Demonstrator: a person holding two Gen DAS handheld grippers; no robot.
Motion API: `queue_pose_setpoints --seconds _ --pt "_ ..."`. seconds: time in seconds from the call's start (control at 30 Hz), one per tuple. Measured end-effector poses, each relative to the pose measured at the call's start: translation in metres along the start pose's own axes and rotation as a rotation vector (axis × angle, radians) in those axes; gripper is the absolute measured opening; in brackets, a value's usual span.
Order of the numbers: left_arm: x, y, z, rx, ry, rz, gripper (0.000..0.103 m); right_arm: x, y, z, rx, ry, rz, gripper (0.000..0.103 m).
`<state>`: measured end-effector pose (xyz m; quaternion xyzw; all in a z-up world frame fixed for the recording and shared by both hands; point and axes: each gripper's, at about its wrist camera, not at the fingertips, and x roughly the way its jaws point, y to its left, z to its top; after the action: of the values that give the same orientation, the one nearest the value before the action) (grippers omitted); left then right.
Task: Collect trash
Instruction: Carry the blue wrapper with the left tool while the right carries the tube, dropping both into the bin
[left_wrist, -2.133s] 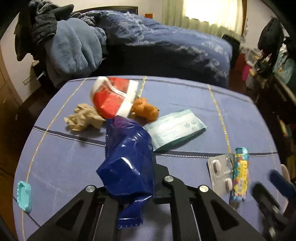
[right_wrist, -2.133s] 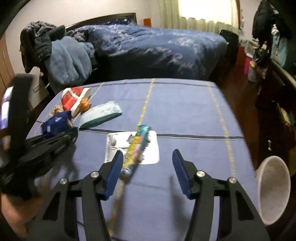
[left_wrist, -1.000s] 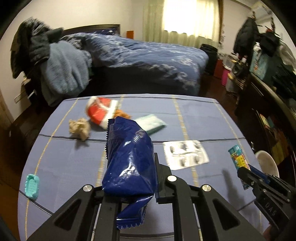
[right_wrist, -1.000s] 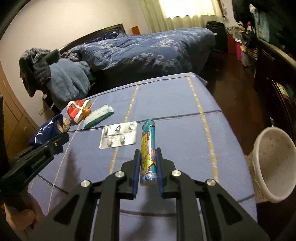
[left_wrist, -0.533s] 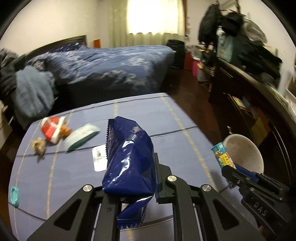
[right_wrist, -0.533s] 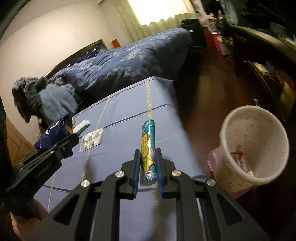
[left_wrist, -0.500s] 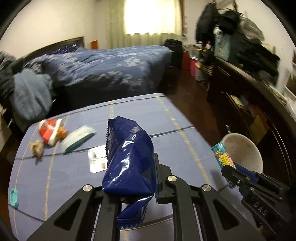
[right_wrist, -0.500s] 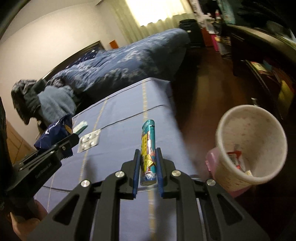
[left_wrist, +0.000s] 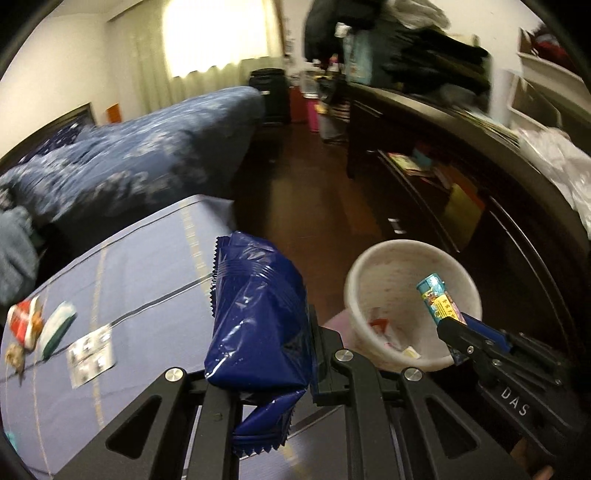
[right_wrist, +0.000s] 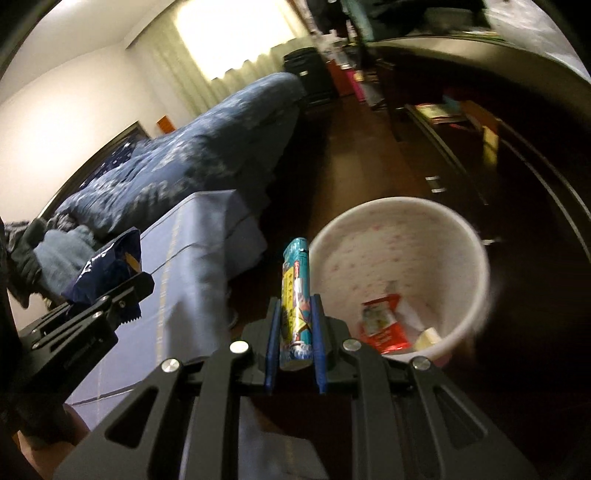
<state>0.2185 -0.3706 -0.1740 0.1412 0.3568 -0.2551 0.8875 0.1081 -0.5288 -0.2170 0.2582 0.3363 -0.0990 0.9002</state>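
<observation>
My left gripper (left_wrist: 266, 347) is shut on a crumpled dark blue snack bag (left_wrist: 258, 314), held above the table's right edge. The bag also shows in the right wrist view (right_wrist: 107, 266). My right gripper (right_wrist: 295, 332) is shut on a colourful candy tube (right_wrist: 294, 291), which points over the near rim of a white trash bin (right_wrist: 476, 251) on the floor. In the left wrist view the tube (left_wrist: 439, 301) hangs over the bin's (left_wrist: 354, 280) mouth. The bin holds a red wrapper (right_wrist: 382, 325) and white scraps.
A blue striped cloth covers the table (left_wrist: 122, 266). On it lie a blister pack (left_wrist: 90, 356), a pale green packet (left_wrist: 55, 328), a red wrapper (left_wrist: 22, 321) and a brown crumpled paper (left_wrist: 14, 358). A bed (left_wrist: 129, 162) stands behind; a dark cabinet (left_wrist: 461, 177) stands right.
Both grippers have swung right from the table to the bin with their loads still gripped. The bin is now close and the tube's tip is over its mouth.
</observation>
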Motion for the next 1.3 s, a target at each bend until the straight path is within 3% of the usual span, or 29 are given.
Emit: queue_pose_setpoints --seconds 0.37,0.67,0.77,0.8,0.87,0.9,0.93,1.07,1.3 --pt "0.046 -0.076 0.025 0.099 0.054 -0.128 0.012 0.004 -0.063 0.01 0.085 -0.047 -0.104 0.018" --pt "0.117 -0.114 0.042 0.125 0.171 -0.155 0.02 0.056 -0.112 0.023 0.124 -0.002 -0.192 0.018" --pt "0.138 -0.114 0.043 0.103 0.224 -0.174 0.029 0.066 -0.118 0.023 0.109 0.01 -0.212 0.02" --pt "0.141 -0.115 0.043 0.102 0.23 -0.167 0.036 0.067 -0.119 0.023 0.103 0.003 -0.22 0.022" --pt "0.145 -0.113 0.042 0.093 0.231 -0.165 0.058 0.068 -0.121 0.023 0.092 -0.004 -0.228 0.027" --pt "0.146 -0.112 0.042 0.087 0.229 -0.164 0.074 0.067 -0.121 0.022 0.089 -0.009 -0.232 0.028" --pt "0.146 -0.11 0.041 0.08 0.224 -0.158 0.079 0.066 -0.121 0.023 0.088 -0.013 -0.233 0.03" --pt "0.146 -0.104 0.044 0.05 0.224 -0.151 0.089 0.058 -0.118 0.023 0.093 -0.027 -0.219 0.033" --pt "0.131 -0.093 0.044 0.015 0.211 -0.175 0.089 0.04 -0.109 0.024 0.093 -0.042 -0.206 0.034"
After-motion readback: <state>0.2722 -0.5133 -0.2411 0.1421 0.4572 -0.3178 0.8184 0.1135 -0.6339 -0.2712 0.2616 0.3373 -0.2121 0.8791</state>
